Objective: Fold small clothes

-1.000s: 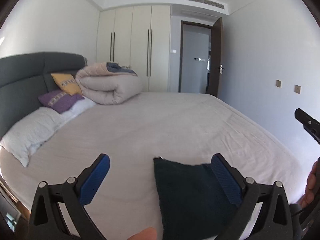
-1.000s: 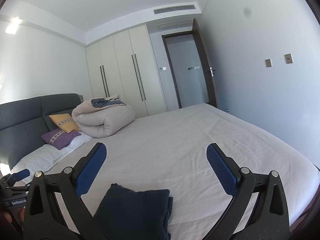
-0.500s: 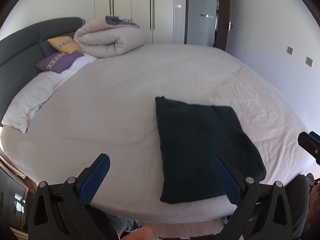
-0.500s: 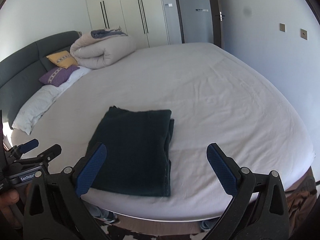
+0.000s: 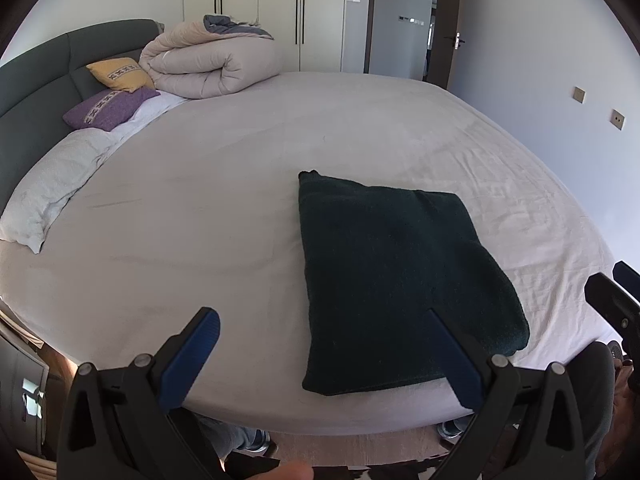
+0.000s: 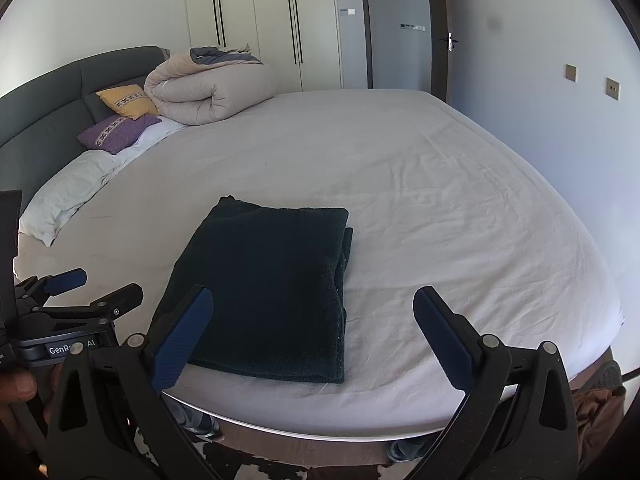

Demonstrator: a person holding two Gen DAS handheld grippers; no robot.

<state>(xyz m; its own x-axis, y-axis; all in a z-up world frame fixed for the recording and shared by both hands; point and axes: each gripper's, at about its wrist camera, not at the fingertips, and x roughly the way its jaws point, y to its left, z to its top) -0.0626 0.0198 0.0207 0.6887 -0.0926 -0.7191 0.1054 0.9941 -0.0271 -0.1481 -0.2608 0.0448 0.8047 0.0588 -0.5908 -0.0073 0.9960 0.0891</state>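
A dark green garment (image 5: 400, 276) lies folded into a flat rectangle near the front edge of the bed (image 5: 200, 208); it also shows in the right wrist view (image 6: 272, 292). My left gripper (image 5: 324, 354) is open and empty, held above the bed's front edge, just left of and short of the garment. My right gripper (image 6: 312, 336) is open and empty, above the garment's near right corner. The left gripper also shows at the left of the right wrist view (image 6: 96, 290).
A rolled beige duvet (image 5: 212, 64), a yellow cushion (image 5: 120, 74), a purple cushion (image 5: 108, 108) and a white pillow (image 5: 48, 188) lie along the dark headboard at the far left. Wardrobes and a door stand behind. The floor shows below the bed edge.
Both grippers have risen and tilted down, so the whole folded garment and the bed's front edge have come into view. Both stay open and empty.
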